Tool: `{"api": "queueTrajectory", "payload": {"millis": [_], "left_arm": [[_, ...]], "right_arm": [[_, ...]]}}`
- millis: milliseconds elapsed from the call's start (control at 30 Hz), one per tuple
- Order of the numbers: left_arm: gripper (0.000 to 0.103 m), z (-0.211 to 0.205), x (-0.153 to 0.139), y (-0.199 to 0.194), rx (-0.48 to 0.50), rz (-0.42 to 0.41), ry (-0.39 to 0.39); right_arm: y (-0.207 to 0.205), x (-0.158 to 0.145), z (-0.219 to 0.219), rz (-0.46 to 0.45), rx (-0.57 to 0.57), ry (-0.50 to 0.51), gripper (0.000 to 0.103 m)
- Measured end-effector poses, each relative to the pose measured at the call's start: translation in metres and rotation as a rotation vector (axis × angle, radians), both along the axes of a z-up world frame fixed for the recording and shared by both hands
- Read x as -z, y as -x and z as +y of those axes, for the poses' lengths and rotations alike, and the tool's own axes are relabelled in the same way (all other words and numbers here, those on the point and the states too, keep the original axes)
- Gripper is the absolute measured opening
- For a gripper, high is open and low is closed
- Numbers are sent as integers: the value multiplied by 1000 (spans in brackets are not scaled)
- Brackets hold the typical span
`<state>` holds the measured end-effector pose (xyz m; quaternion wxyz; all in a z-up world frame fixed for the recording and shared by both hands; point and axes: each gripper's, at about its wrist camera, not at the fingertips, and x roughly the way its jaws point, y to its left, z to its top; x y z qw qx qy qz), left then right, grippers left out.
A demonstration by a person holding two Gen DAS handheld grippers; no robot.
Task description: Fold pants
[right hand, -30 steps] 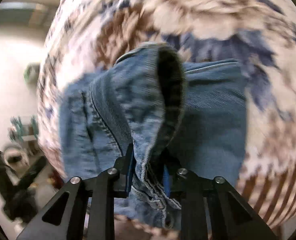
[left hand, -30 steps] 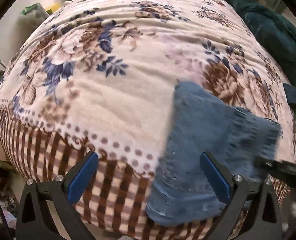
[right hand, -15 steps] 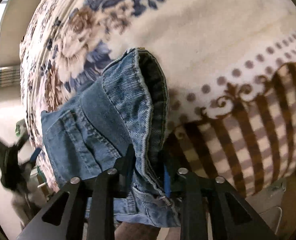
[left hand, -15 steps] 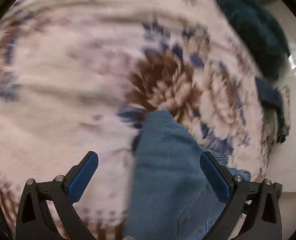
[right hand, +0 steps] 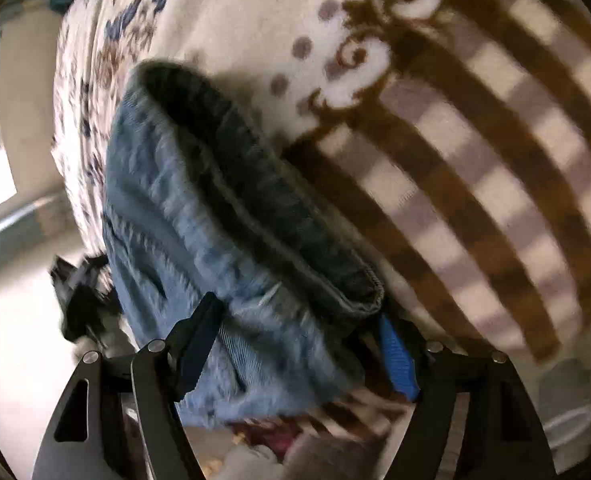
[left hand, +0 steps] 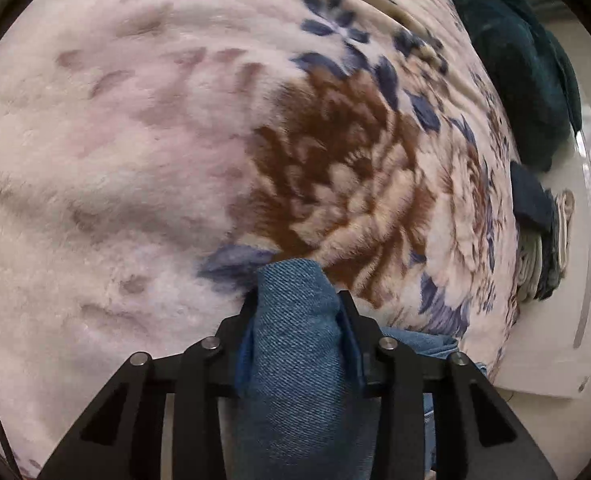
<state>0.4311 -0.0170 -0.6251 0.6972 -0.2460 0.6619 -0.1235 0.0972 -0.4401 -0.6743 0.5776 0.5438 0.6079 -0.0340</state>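
Left gripper (left hand: pixel 299 312) is clamping the jeans (left hand: pixel 295 360); right gripper (right hand: pixel 295 340) is standing wide open around their waistband, jeans stretching between

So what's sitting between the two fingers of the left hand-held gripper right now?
A bunched fold of the blue jeans fills the left hand-held gripper, both fingers pressing on it, as the left wrist view shows, above the floral blanket.

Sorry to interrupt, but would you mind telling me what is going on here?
A person is folding blue jeans on a floral blanket with two grippers. The left hand-held gripper is clamped on a bunched fold of denim. The right hand-held gripper has its fingers spread, with the jeans lying between them at the blanket's striped edge.
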Motion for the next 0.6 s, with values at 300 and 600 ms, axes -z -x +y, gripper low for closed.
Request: {"api": "queueTrajectory", "payload": {"millis": [300, 600], "left_arm": [[32, 18, -5, -3, -21, -34, 2], [71, 32, -38, 17, -92, -27, 20]], "right_arm": [[-29, -98, 9, -253, -155, 371, 37], [-15, -44, -21, -78, -20, 224, 75]]}}
